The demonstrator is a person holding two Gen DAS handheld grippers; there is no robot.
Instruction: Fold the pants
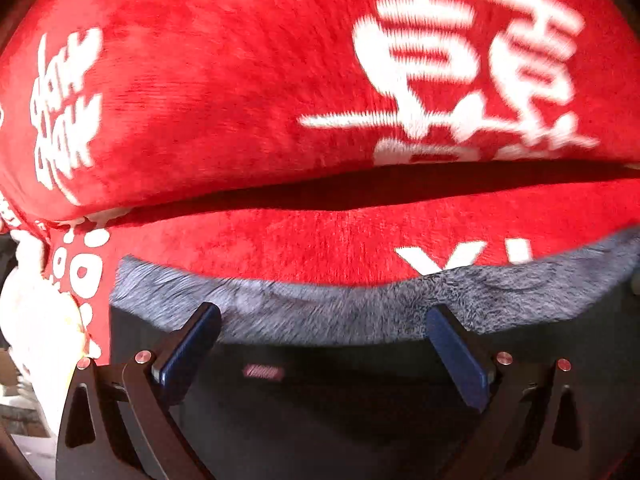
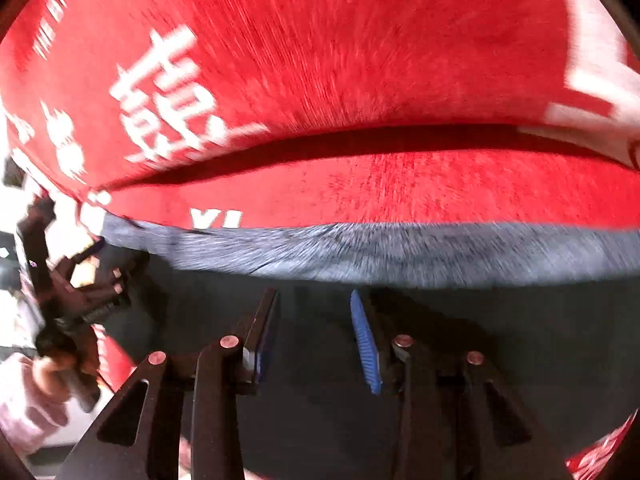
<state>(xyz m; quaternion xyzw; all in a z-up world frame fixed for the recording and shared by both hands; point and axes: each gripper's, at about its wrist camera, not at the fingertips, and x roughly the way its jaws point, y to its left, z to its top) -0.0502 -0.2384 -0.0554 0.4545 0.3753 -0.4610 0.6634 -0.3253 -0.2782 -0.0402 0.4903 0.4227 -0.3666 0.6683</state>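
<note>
The pants (image 1: pixel 320 392) are dark, smooth on the outside with a grey fleece lining (image 1: pixel 360 312) turned out along the far edge. They lie on a red blanket (image 1: pixel 224 92) with white characters. My left gripper (image 1: pixel 324 320) is open, its blue-padded fingers wide apart over the lining edge, holding nothing. In the right wrist view the pants (image 2: pixel 320 400) fill the bottom, with the grey lining (image 2: pixel 360 256) beyond. My right gripper (image 2: pixel 314 300) is open and empty just short of the lining. The left gripper (image 2: pixel 96 268) shows at the left edge of that view.
The red blanket (image 2: pixel 360 60) has a raised fold (image 2: pixel 360 140) running across behind the pants. A white floor area (image 1: pixel 36 320) shows past the blanket's left edge. A hand in a pale sleeve (image 2: pixel 28 400) holds the left gripper.
</note>
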